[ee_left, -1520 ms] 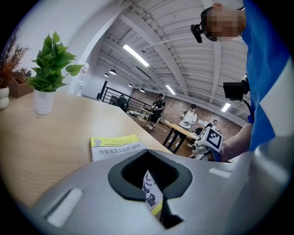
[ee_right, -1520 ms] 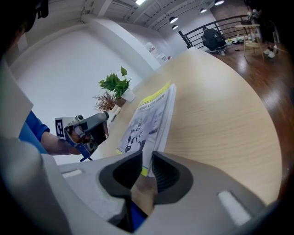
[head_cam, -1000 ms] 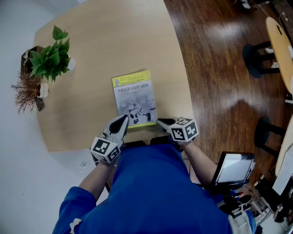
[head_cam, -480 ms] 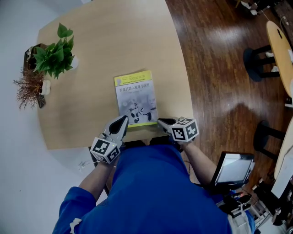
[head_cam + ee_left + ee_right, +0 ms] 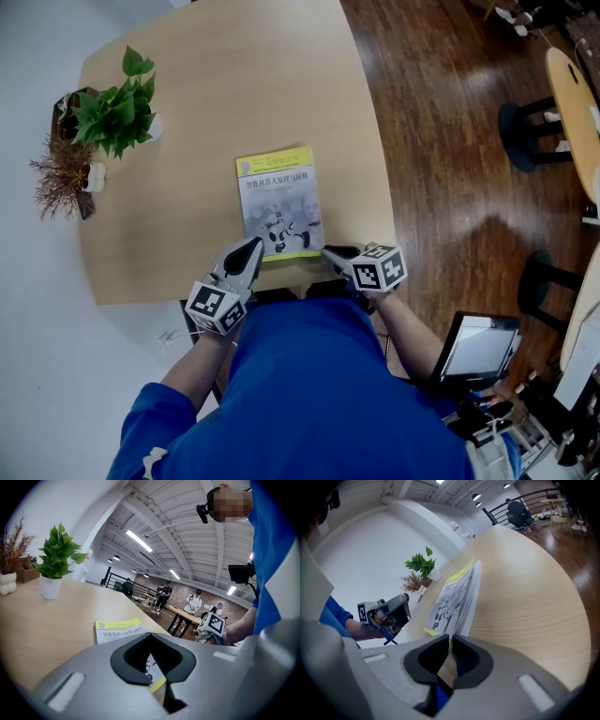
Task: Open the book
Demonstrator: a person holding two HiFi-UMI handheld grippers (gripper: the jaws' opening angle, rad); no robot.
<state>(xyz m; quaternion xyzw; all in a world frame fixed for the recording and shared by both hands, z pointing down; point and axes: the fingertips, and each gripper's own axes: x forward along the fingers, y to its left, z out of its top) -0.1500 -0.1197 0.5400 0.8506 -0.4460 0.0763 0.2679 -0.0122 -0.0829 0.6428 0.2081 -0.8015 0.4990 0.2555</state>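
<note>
A closed book (image 5: 278, 202) with a yellow-and-white cover showing a robot lies flat on the light wooden table (image 5: 187, 84), close to the near edge. My left gripper (image 5: 254, 246) hovers at the book's near left corner, shut and holding nothing. At the near right corner is my right gripper (image 5: 328, 250), also shut and empty. In the left gripper view the book (image 5: 119, 629) lies just beyond the left gripper (image 5: 150, 637). The right gripper view shows the book (image 5: 457, 592) ahead of the right gripper (image 5: 450, 639), with its page edges facing this side.
A green potted plant (image 5: 114, 111) and a vase of dried twigs (image 5: 61, 178) stand at the table's far left. Dark wooden floor with stools (image 5: 530, 122) lies to the right. A screen (image 5: 478, 347) sits low at the right, beside the person.
The head view has drifted slightly. Both grippers and the closed book stay where they were.
</note>
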